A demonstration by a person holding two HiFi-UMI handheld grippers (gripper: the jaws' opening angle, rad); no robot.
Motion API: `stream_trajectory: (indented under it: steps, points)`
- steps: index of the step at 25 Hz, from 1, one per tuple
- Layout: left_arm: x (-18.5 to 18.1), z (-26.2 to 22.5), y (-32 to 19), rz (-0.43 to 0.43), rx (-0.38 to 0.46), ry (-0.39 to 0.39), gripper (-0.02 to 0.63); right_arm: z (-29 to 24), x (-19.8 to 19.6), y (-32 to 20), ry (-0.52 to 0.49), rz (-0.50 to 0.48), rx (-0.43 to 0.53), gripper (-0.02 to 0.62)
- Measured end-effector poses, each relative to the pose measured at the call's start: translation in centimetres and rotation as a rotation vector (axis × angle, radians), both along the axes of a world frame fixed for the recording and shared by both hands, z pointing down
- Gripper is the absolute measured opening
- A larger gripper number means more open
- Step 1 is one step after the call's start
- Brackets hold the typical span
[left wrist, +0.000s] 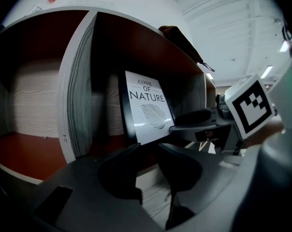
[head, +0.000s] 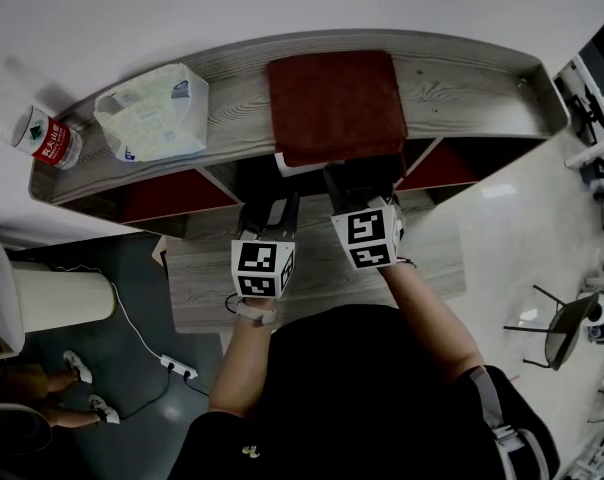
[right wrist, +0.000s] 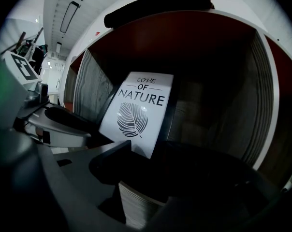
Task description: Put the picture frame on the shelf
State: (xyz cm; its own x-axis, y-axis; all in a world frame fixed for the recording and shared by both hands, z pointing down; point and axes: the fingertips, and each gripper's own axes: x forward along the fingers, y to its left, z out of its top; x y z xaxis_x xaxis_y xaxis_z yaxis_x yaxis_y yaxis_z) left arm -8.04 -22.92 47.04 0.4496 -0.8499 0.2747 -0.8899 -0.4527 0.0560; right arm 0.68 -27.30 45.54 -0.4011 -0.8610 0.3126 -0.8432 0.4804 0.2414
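Middle bay's tight: the picture frame stands dead centre, grey divider on its left, left gripper and right gripper crowding its mouth. Far left, the side bay is wide open. Up top: red cloth, tissue pack.

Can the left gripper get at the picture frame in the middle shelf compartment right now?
Probably yes. The picture frame stands just beyond the left gripper's open jaws, with only bare shelf between. The right gripper reaches in by the frame's right edge, not across that path.
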Motion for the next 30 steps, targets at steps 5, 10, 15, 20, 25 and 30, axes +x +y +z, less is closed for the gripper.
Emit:
stream_trajectory:
  steps: [5, 10, 15, 20, 25, 30]
  points:
    - [-0.3, 0.1, -1.2, -0.012, -0.038, -0.002, 0.112, 0.4, 0.1, 0.2, 0.045, -0.015, -0.01, 0.215]
    - [-0.4, 0.1, -1.9, -0.036, -0.047, -0.042, 0.11, 1.2, 0.6, 0.7, 0.058, -0.012, -0.034, 0.216]
    - [-0.3, 0.1, -1.7, -0.026, -0.041, -0.037, 0.11, 0.9, 0.9, 1.0, 0.036, -0.01, -0.026, 0.216]
    - [-0.4, -0.9, -0.5, -0.015, -0.006, 0.008, 0.11, 0.0, 1.3, 2.0, 0.005, -0.018, -0.009, 0.215]
    - [-0.6, -1.8, 2.2, 0.007, 0.022, 0.055, 0.11, -1.3, 1.8, 4.3, -0.109, -0.044, -0.016, 0.155]
    - [-1.1, -2.4, 5.6, 0.018, 0.034, 0.118, 0.084, -2.5, 2.1, 7.6, -0.193, -0.107, -0.021, 0.058]
